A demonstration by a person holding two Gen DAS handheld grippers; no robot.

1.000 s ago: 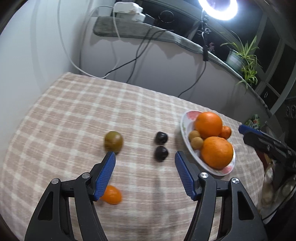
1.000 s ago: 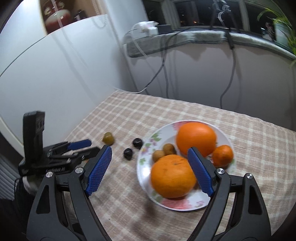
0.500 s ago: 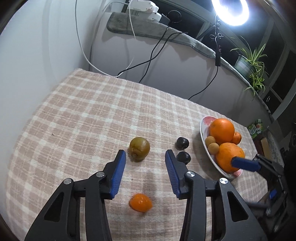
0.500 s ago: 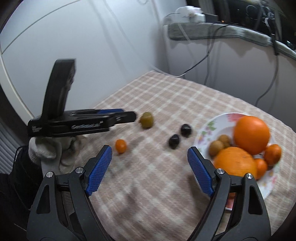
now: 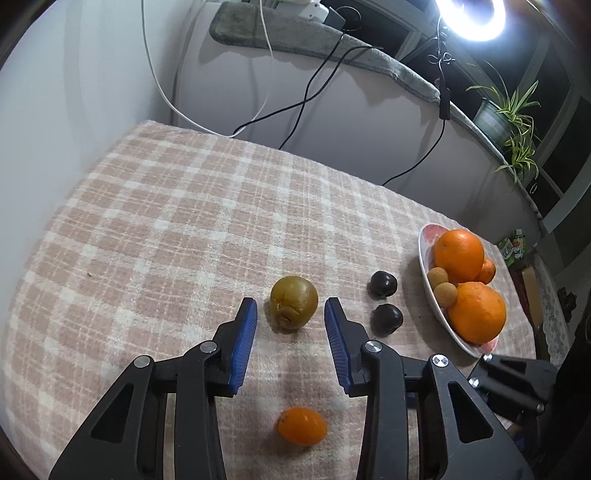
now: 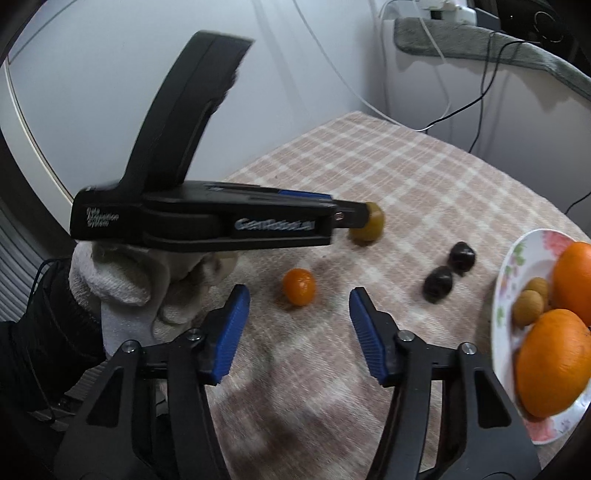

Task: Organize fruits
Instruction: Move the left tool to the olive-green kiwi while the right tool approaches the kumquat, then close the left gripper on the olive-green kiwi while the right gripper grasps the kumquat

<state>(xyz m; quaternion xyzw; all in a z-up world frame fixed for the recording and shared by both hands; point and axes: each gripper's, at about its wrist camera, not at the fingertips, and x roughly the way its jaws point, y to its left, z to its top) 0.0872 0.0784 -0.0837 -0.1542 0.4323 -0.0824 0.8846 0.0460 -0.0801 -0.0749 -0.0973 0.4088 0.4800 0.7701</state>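
A green-brown kiwi (image 5: 293,306) lies on the checked cloth just ahead of my left gripper (image 5: 291,308), whose open blue pads flank it without touching. A small orange kumquat (image 5: 302,425) lies below the left fingers; in the right wrist view the kumquat (image 6: 299,286) sits just ahead of my open, empty right gripper (image 6: 297,301). Two dark plums (image 5: 384,283) (image 5: 387,319) lie between the kiwi and a floral plate (image 5: 424,258) holding two big oranges (image 5: 476,312), a small mandarin and two longans. The left gripper (image 6: 347,218) reaches the kiwi (image 6: 369,225) in the right view.
The table (image 5: 166,221) is covered by a pink checked cloth, with a white wall at left and back. Cables hang behind, a ring light (image 5: 469,18) and a potted plant (image 5: 506,114) stand at the back right. A gloved hand (image 6: 122,280) holds the left gripper.
My left gripper moved forward to the kiwi and narrowed its fingers around it. My right gripper swung left from the plate toward the kumquat and narrowed somewhat.
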